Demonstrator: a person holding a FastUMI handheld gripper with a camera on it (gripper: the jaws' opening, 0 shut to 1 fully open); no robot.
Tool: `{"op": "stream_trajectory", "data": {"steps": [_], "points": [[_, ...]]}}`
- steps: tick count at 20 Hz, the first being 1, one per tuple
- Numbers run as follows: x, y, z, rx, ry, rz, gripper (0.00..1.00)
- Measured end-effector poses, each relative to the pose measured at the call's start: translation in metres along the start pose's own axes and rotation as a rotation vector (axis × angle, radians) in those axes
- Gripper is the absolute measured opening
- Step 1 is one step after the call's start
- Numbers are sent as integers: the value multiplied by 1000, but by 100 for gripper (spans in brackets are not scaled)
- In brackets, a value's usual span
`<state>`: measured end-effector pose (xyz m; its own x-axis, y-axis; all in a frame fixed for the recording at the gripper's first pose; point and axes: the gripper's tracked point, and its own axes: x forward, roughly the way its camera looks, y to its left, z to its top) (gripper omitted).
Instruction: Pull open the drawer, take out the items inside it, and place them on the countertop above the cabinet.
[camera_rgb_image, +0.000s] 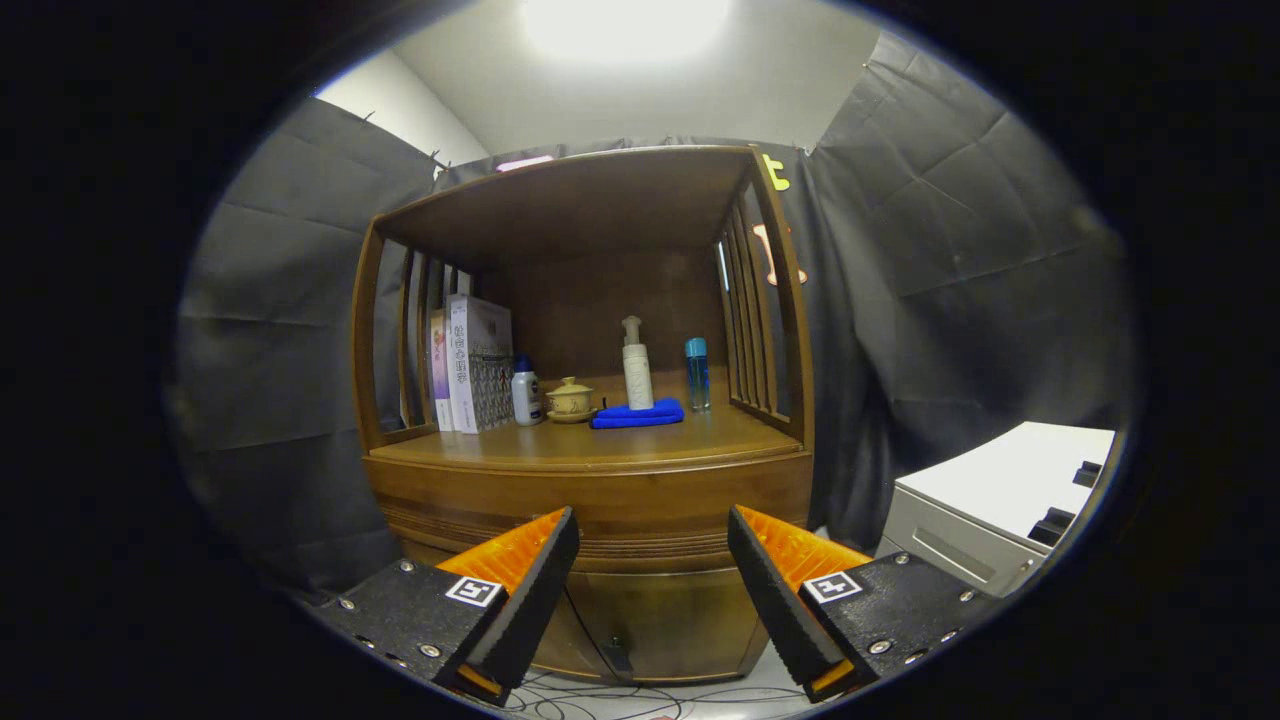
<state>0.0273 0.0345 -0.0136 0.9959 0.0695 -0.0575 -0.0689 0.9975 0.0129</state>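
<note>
Gripper view looks at a brown wooden cabinet (600, 500). The gripper (653, 535) is wide open and holds nothing. The drawer (600, 515) sits just past the fingers, under the countertop (560, 445), and it looks closed, though that part is dim. On the countertop stand books (472, 362), a pump bottle (636, 368) on a blue cloth (638, 414), and a small teacup (570, 399).

The gripper (652, 545), fingers spread and holding nothing, faces the wooden cabinet (600, 500) unobstructed. The countertop's (560, 447) near strip lies bare; books (470, 362), bottles (637, 365) and a blue cloth (637, 414) crowd the far side.
</note>
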Motion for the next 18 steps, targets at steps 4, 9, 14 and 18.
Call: {"op": "stream_trajectory", "data": {"steps": [4,9,14,18], "points": [[17,6,-5,5,17,1,94],[40,22,-11,1,29,26,94],[66,53,-26,-6,75,89,94],[84,84,-43,-15,99,151,94]]}}
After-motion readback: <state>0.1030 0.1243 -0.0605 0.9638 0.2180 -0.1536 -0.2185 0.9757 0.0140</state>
